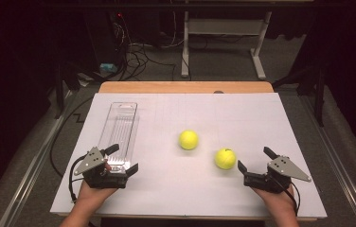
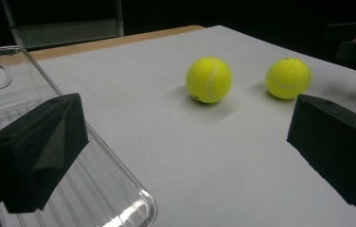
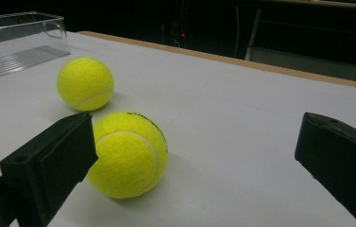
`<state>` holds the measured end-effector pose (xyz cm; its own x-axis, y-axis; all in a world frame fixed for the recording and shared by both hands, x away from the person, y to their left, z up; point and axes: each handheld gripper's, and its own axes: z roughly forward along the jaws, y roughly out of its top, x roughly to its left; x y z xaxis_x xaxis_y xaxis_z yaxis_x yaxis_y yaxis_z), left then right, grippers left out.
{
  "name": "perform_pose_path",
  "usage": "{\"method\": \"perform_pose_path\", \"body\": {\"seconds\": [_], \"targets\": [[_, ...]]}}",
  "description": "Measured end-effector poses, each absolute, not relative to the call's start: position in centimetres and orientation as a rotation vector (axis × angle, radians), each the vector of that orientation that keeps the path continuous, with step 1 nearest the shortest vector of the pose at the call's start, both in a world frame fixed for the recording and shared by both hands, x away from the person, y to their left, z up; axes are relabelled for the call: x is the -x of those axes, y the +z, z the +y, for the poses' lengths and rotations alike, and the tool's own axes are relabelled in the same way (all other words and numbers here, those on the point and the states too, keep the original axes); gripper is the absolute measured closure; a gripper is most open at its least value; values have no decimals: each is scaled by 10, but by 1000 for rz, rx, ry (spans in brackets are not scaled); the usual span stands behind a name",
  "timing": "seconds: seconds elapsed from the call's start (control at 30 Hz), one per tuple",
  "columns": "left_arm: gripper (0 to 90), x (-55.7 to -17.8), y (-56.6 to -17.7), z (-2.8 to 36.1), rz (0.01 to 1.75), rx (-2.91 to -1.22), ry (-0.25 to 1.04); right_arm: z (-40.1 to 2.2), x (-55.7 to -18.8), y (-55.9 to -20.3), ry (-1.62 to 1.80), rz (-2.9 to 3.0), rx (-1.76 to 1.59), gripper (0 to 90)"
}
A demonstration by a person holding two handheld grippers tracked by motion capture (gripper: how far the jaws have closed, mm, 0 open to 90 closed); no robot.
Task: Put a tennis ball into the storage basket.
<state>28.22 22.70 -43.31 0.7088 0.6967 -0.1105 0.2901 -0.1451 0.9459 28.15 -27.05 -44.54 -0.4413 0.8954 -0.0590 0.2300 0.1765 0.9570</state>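
Note:
Two yellow tennis balls lie on the white sheet. One ball rests mid-table. The other ball sits right of it and nearer me. A clear plastic tray lies lengthwise at the left, with nothing in it. My left gripper is open at the tray's near end, one jaw over the tray's corner. My right gripper is open just right of the nearer ball, not touching it.
The sheet covers a wooden table whose far edge shows as a bare strip. Beyond it stand a white desk frame and tangled cables on the floor. Open sheet lies between the two hands and behind the balls.

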Motion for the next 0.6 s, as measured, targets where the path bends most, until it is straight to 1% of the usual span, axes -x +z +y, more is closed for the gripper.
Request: {"method": "perform_pose_path", "body": {"seconds": [0.6], "targets": [[6, -282, -433, 228, 797, -1736, 436, -268, -280, -444, 1294, 1803, -1056, 0]]}}
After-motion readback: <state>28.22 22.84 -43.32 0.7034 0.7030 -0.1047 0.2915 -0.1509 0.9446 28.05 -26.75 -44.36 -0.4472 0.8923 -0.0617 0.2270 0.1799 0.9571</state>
